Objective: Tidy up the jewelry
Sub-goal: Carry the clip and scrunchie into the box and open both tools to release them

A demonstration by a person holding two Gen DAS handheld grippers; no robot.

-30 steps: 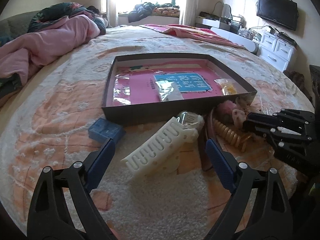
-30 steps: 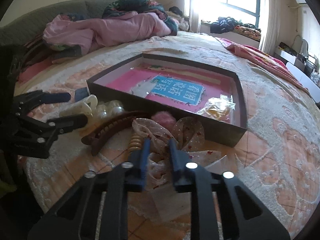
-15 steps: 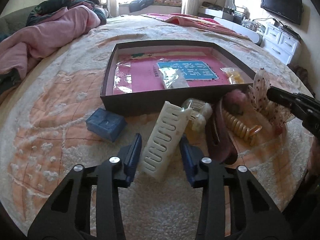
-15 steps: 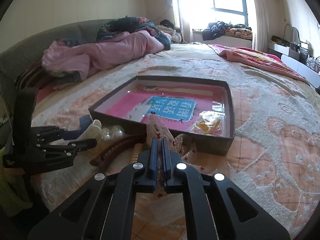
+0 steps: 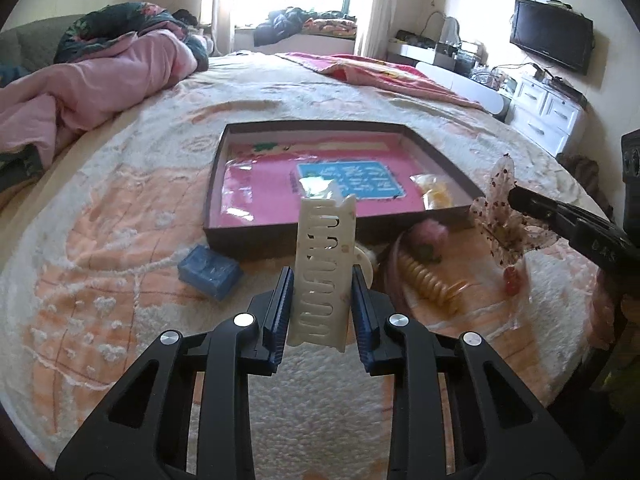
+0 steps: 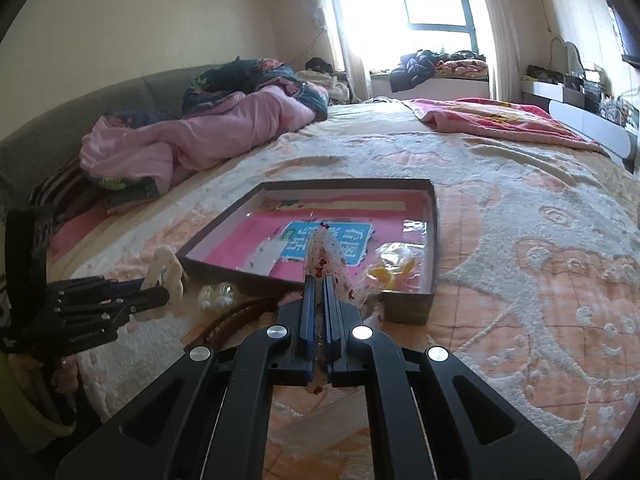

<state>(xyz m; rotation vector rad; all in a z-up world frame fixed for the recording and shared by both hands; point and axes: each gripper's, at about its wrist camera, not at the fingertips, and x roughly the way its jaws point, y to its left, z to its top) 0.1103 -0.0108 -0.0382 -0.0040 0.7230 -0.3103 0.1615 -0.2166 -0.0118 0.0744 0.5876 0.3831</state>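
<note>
one white comb (image 5: 325, 268), one tray (image 5: 280, 236), one bow (image 5: 506, 216)

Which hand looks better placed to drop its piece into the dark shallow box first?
Probably the right. The right gripper, shut on the spotted sheer fabric bow, sits by the near corner of the dark shallow box. The left gripper, clamping the white plastic comb clip, sits further back from it.

In the left wrist view, the white hair clip (image 5: 326, 268) hides part of the round pale object (image 5: 365, 263) behind it, whose identity stays unclear.
</note>
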